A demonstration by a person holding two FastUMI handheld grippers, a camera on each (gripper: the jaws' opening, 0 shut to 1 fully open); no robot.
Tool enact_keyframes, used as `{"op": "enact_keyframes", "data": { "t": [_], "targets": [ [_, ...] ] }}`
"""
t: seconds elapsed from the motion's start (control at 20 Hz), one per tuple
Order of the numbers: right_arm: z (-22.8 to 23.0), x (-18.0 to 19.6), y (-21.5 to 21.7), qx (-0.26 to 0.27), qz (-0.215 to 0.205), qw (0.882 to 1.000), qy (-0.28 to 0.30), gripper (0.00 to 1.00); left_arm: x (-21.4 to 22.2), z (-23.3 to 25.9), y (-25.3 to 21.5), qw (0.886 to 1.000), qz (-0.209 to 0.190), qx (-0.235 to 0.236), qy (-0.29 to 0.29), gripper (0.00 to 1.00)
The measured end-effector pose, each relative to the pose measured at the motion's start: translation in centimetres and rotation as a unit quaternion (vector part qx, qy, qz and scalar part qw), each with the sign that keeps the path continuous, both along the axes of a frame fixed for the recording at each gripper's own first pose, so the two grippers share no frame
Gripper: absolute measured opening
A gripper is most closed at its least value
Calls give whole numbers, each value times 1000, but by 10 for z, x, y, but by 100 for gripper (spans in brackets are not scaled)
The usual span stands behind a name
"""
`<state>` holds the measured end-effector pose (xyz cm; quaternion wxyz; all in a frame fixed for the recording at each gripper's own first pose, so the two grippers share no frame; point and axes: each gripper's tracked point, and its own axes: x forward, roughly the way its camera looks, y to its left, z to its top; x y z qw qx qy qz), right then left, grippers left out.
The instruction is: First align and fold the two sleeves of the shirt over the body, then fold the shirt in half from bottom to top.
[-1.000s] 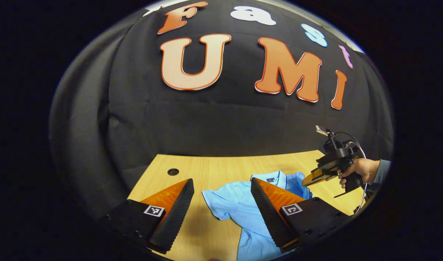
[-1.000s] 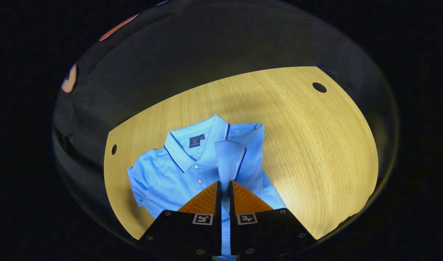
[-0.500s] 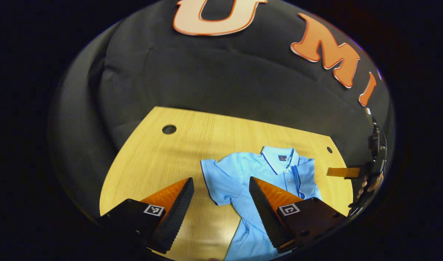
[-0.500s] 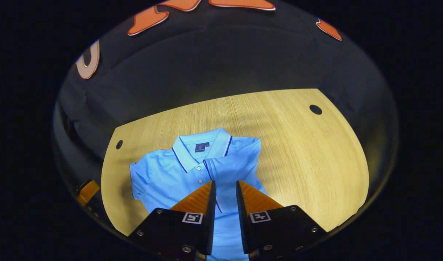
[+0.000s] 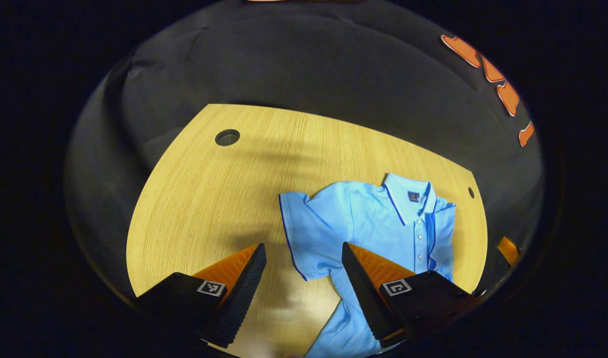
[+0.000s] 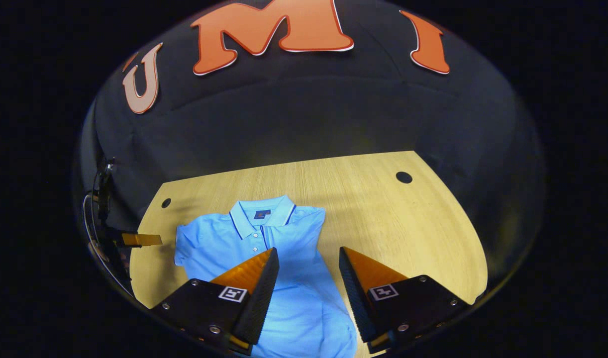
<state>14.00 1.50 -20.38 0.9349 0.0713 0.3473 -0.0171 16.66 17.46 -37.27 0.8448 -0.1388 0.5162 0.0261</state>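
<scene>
A light blue polo shirt lies flat, collar away from me, on the wooden table. Its right sleeve is folded over the body. The other sleeve lies spread out on the wood. In the left gripper view, my left gripper hangs open above that sleeve's hem, holding nothing. My right gripper is open over the shirt's lower body, empty. The left gripper also shows beside the shirt's spread sleeve, and the right gripper at the far edge.
The table has a round cable hole near each back corner. Bare wood stretches to the left of the shirt and to its right. Black cloth walls stand behind the table.
The right gripper opened, let the folded sleeve drop onto the body, and drew back. The left gripper tilted down and came closer to the spread sleeve.
</scene>
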Motion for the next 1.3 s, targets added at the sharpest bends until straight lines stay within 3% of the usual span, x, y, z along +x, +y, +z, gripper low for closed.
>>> {"op": "enact_keyframes", "data": {
  "t": [0.4,0.8,0.9,0.95,1.0,1.1,1.2,1.25,1.3],
  "targets": [
    [34,-41,-33,-9,-46,997,-58,78,12,-47,-6,996,-19,12,87,99],
    [42,-85,-43,-40,-60,995,-68,82,13,-67,-16,988,-37,40,142,98],
    [47,-95,-42,-34,-66,994,-82,84,6,-73,-17,985,-39,46,163,80],
    [53,-98,-45,-37,-74,992,-95,84,13,-82,-20,986,-40,45,153,79],
    [54,-105,-45,-38,-76,991,-103,84,12,-76,-21,986,-43,47,157,72],
    [55,-115,-44,-35,-81,991,-101,83,15,-70,-22,988,-35,44,145,72],
    [58,-121,-45,-29,-87,990,-105,84,14,-74,-23,988,-35,43,145,30],
    [59,-124,-46,-27,-89,990,-106,84,18,-71,-26,990,-28,33,136,30],
    [60,-127,-46,-25,-90,990,-108,84,17,-74,-27,989,-28,31,140,9]
  ]
}}
